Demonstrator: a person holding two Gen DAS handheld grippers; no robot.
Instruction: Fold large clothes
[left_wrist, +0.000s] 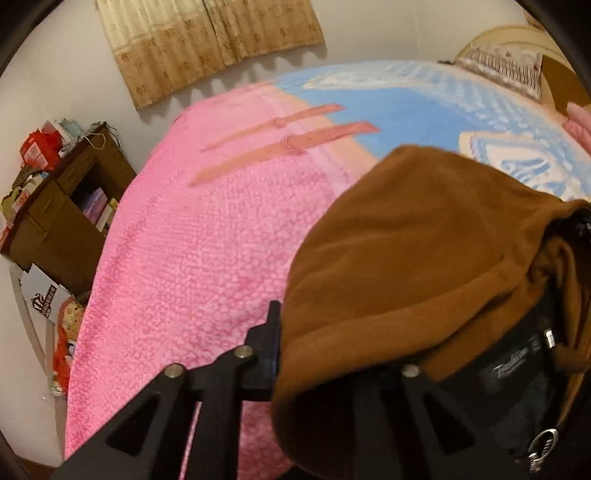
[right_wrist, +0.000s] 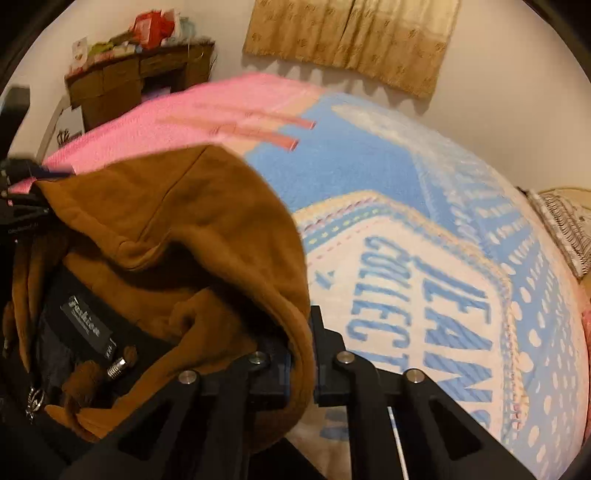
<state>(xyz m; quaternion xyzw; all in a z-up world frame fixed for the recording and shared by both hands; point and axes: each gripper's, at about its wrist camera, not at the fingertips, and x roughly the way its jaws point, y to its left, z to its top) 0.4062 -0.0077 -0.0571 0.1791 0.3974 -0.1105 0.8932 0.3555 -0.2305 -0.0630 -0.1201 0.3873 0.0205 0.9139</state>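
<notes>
A brown hooded jacket (left_wrist: 413, 251) with a black lining and a black neck label hangs lifted above the bed. My left gripper (left_wrist: 284, 332) is shut on its left edge; only the left finger (left_wrist: 271, 343) shows, the other is under the fabric. In the right wrist view the jacket (right_wrist: 192, 229) fills the left half, hood draped over. My right gripper (right_wrist: 306, 354) is shut on the hood's edge, fabric pinched between both fingers. The left gripper's body (right_wrist: 22, 206) shows at the far left, holding the other side.
The bed carries a pink blanket (left_wrist: 192, 258) and a blue and white printed blanket (right_wrist: 443, 258). A brown shelf (left_wrist: 70, 206) with clutter stands left of the bed. A beige curtain (left_wrist: 210, 40) hangs on the far wall. A patterned pillow (left_wrist: 506, 66) lies at the bed's far right.
</notes>
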